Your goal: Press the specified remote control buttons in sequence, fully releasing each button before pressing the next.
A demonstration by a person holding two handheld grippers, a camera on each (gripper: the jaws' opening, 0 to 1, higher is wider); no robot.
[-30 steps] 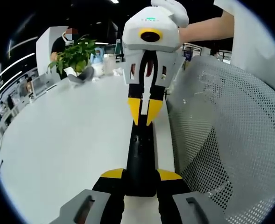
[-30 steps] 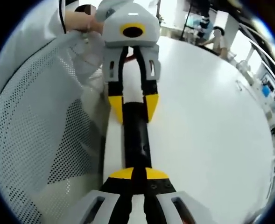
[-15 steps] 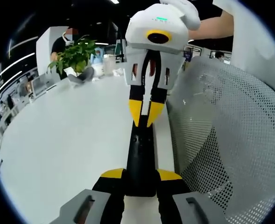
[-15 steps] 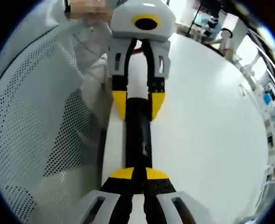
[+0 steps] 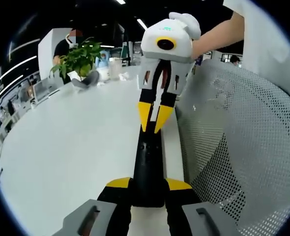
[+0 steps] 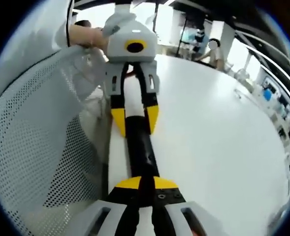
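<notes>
Left gripper view, hold: we find the left gripper (image 5: pixel 147 184) clamped on the near end of the slim black plastic remote control (image 5: pixel 148 164), lying along the white tabletop (image 5: pixel 71 152).
Left gripper view, step: the right gripper (image 5: pixel 154 118), tips together, poised at the remote's far end; we judge a press is due next.
Left gripper view, containers: a potted green plant (image 5: pixel 78 59) far off.
Right gripper view, next move: lower squarely, then lift fully clear.

remote (image 5: pixel 147 167) black | tool tips (image 5: pixel 153 117) yellow | table (image 5: pixel 66 147) white | chair mesh (image 5: pixel 243 147) white, perforated
</notes>
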